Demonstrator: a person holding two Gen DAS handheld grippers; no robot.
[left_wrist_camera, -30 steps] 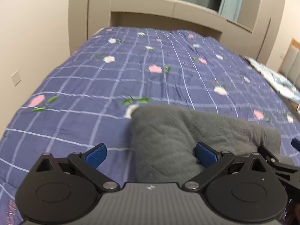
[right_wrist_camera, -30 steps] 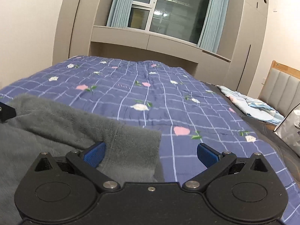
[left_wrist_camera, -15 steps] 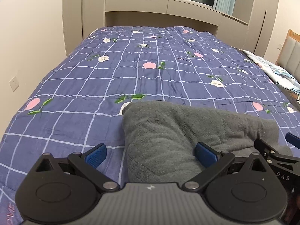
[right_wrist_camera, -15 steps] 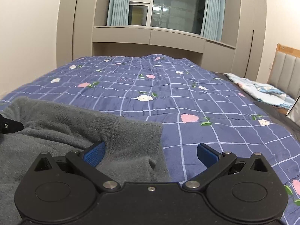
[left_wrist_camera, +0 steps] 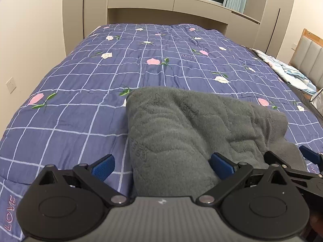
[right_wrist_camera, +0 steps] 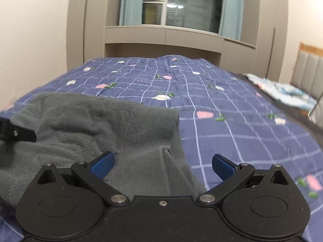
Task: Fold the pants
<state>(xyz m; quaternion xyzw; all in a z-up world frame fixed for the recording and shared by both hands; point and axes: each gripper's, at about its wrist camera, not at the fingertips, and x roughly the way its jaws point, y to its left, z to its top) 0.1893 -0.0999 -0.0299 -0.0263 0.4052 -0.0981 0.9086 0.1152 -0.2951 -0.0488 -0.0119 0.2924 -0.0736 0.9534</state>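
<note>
We see the gray pants [left_wrist_camera: 187, 133] lying bunched on the bed [left_wrist_camera: 80, 104]; their near part is hidden behind our tongs. The left tongs [left_wrist_camera: 162, 166] and right tongs [right_wrist_camera: 162, 165] are both spread wide, holding nothing. Lots of blanket lies free ahead. A light cloth [right_wrist_camera: 282, 92] sits far right.
</note>
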